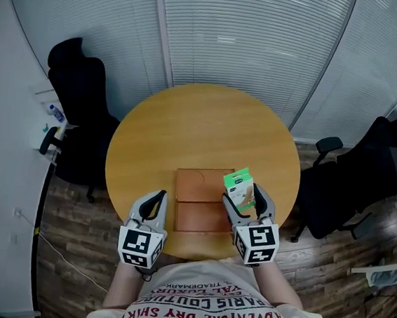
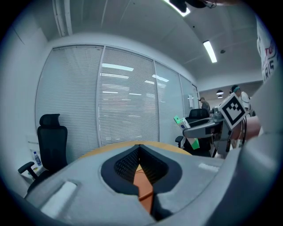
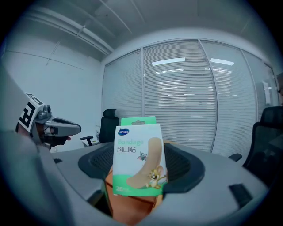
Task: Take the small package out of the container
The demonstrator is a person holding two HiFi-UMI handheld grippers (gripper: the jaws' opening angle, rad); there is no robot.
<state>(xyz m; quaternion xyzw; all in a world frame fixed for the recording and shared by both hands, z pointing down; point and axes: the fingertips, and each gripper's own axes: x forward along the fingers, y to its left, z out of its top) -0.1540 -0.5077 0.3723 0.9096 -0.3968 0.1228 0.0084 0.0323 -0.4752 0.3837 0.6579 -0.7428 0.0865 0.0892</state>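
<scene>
A small green and white bandage package (image 1: pixel 240 187) stands upright between the jaws of my right gripper (image 1: pixel 244 203), which is shut on it, just above the right edge of a flat brown container (image 1: pixel 195 205). In the right gripper view the package (image 3: pixel 138 156) fills the middle, with the brown container (image 3: pixel 131 212) below it. My left gripper (image 1: pixel 154 202) is shut and empty at the container's left side. In the left gripper view a strip of the container (image 2: pixel 144 186) shows through the narrow gap. The held package (image 2: pixel 193 142) appears there at the right.
The container lies near the front edge of a round wooden table (image 1: pixel 202 120). Black office chairs stand at the left (image 1: pixel 77 107) and right (image 1: pixel 366 172) of the table. Window blinds line the far wall. A person's shirt is at the bottom.
</scene>
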